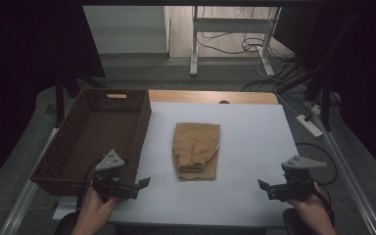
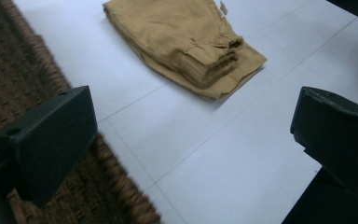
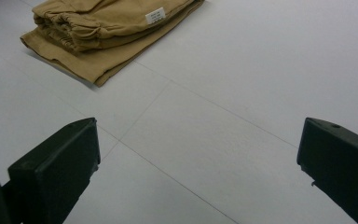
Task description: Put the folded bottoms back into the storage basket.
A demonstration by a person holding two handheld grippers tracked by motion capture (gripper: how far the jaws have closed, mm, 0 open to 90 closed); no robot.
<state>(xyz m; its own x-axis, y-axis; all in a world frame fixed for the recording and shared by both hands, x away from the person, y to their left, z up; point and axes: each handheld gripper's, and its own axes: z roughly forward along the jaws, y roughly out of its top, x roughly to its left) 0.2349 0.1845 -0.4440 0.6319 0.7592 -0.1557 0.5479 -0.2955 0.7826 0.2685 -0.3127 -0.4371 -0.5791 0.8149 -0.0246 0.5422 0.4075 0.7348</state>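
A folded tan garment (image 1: 196,149) lies in the middle of the white table (image 1: 254,137), its elastic waistband toward me. In the left gripper view the garment (image 2: 182,37) lies ahead of the jaws, and in the right gripper view the garment (image 3: 107,28) shows a small white label (image 3: 154,15). My left gripper (image 1: 138,187) hovers at the table's near left beside the basket, pointing right, open and holding nothing (image 2: 193,135). Near the front right, my right gripper (image 1: 266,189) points left, its jaws wide apart over bare table (image 3: 198,158).
A brown wicker basket (image 1: 144,122) with nothing in it stands on the left, its rim (image 2: 51,65) close to my left jaw. Beyond the table's far wooden edge (image 1: 213,96) are white desk legs and cables. A power strip (image 1: 309,125) lies on the floor at right.
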